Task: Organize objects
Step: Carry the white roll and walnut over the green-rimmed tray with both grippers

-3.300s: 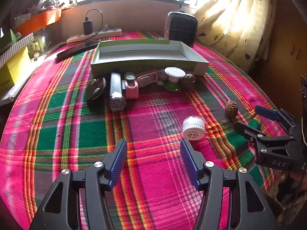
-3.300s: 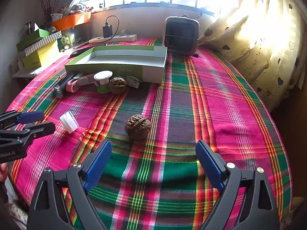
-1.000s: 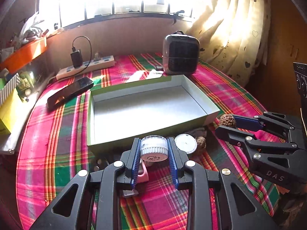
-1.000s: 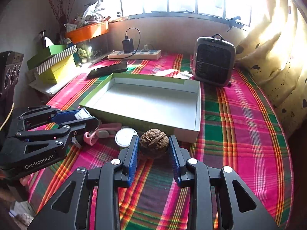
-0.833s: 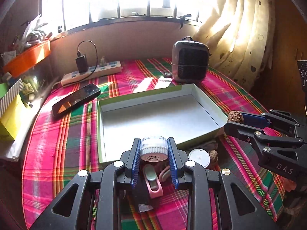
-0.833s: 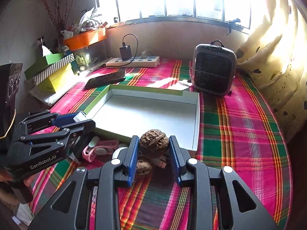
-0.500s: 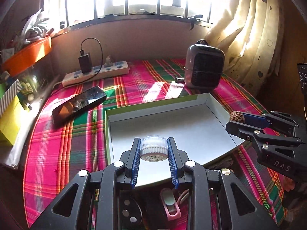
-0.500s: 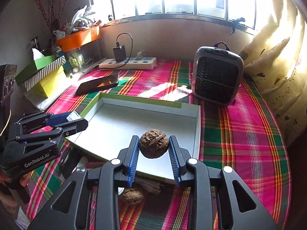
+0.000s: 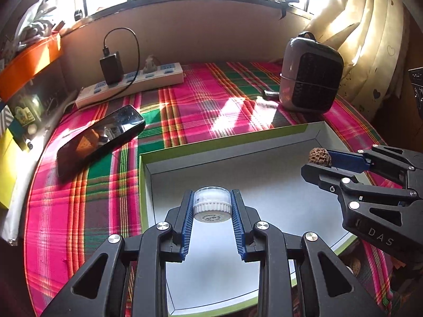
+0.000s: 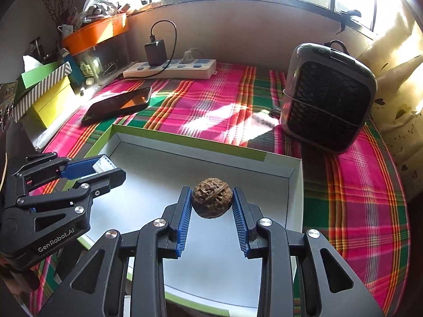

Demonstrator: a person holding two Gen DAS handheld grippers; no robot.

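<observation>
Carried items, two. Left gripper (image 9: 211, 206): jaws narrowed, pads clamped on a white-capped jar (image 9: 211, 203). Right gripper (image 10: 211, 206): jaws narrowed, clamped on a walnut (image 10: 212, 201).

Change: a second ago both hung over the near clutter in front of the tray (image 9: 144, 185); now both have come forward and hang above its bare white floor, jar left, walnut right. Judged: carry done, lowering and release remain.

Surroundings: phone (image 9: 100, 134) left of tray; power strip (image 9: 132, 84) far left; heater (image 9: 310, 79) far right; plaid cloth (image 9: 79, 211) beneath.

Obstructions: none inside the tray; the two grippers sit close, side by side.
</observation>
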